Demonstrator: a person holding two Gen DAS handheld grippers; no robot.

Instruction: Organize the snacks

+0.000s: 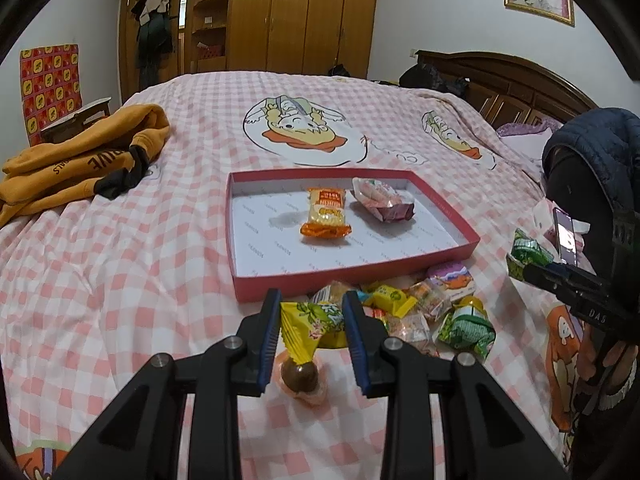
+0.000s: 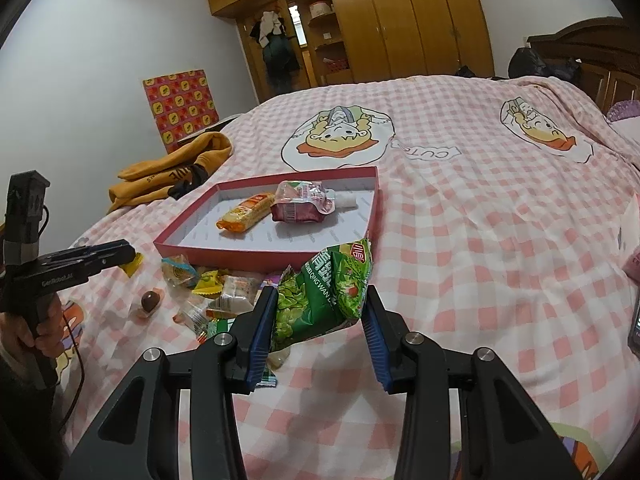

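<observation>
A shallow red box (image 1: 352,270) (image 2: 256,258) lies on the checked bed. In it are an orange snack packet (image 1: 326,212) (image 2: 246,212) and a pink spouted pouch (image 1: 382,200) (image 2: 302,202). Just in front of the box is a loose pile of wrapped snacks (image 1: 424,308) (image 2: 208,288), with a chocolate ball (image 1: 300,378) (image 2: 150,302) in clear wrap beside it. My left gripper (image 1: 312,320) (image 2: 124,258) is shut on a yellow-green packet (image 1: 316,324) above that ball. My right gripper (image 2: 320,316) (image 1: 528,270) is shut on a green pea packet (image 2: 324,292) (image 1: 528,252), held above the bed to the right of the pile.
A folded orange hoodie (image 1: 80,156) (image 2: 172,172) lies at the bed's left side. A phone (image 1: 566,236) rests on the bed to the right, near a dark jacket (image 1: 600,140). A wooden headboard (image 1: 520,80) stands beyond, with wardrobes behind the bed.
</observation>
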